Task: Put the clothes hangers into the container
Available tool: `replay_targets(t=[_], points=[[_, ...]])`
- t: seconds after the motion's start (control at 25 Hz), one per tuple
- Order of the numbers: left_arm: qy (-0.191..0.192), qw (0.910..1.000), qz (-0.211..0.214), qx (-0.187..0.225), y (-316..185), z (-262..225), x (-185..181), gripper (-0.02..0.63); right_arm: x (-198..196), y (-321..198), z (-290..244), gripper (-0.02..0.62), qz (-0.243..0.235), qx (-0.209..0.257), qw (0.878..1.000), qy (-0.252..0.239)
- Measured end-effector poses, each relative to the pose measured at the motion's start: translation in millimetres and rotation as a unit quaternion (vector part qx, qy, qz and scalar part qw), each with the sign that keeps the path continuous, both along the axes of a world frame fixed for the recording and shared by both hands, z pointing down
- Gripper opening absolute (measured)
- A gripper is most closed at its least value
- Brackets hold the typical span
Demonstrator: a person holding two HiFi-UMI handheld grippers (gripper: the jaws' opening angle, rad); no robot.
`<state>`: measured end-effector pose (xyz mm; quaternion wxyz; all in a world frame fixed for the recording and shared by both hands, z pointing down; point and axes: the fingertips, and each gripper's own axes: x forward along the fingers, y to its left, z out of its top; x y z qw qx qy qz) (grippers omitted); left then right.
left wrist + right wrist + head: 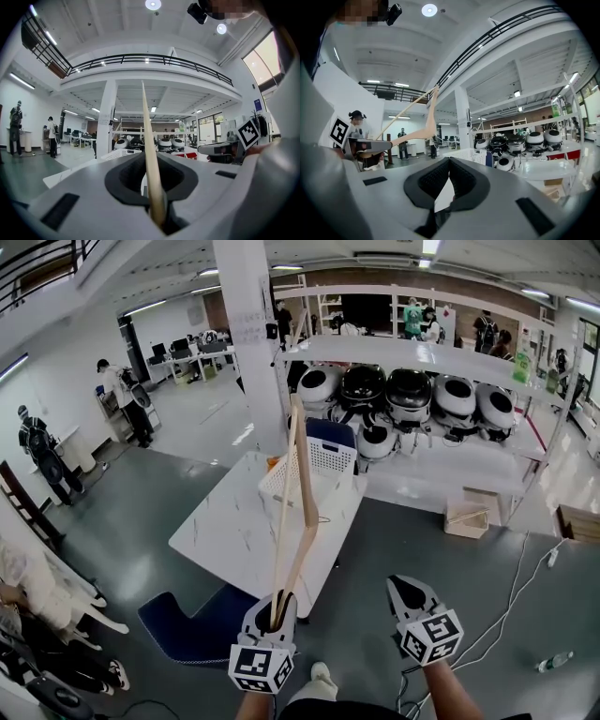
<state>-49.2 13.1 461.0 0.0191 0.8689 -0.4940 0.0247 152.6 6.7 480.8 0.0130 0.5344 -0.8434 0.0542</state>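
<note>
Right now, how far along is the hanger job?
Done: nothing I can confirm; the inside of the white basket is hard to see from the head view. In hand: the left tongs are clamped on one wooden hanger, held upright. The right tongs are shut and empty. Left: carry this hanger over the table and drop it in the basket.

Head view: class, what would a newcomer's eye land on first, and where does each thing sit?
First comes the long wooden hanger, standing almost upright at centre, its lower end gripped in the left tongs near the bottom edge. Beyond it a white basket sits at the far end of the white table. The right tongs hold nothing at lower right.
</note>
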Motion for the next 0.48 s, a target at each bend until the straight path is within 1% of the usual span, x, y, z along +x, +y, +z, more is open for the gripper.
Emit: replay_targets(t=[0.2, 0.48], points=[[0.002, 1.0, 0.003, -0.002, -28, -3, 4, 0.055, 4, -25, -2, 0.018, 0.003, -0.005, 1.0, 0.002], [0.004, 1.0, 0.001, -0.002, -66, -12, -5, 0.055, 0, -63, -1, 0.018, 0.007, -0.019, 1.0, 0.0]])
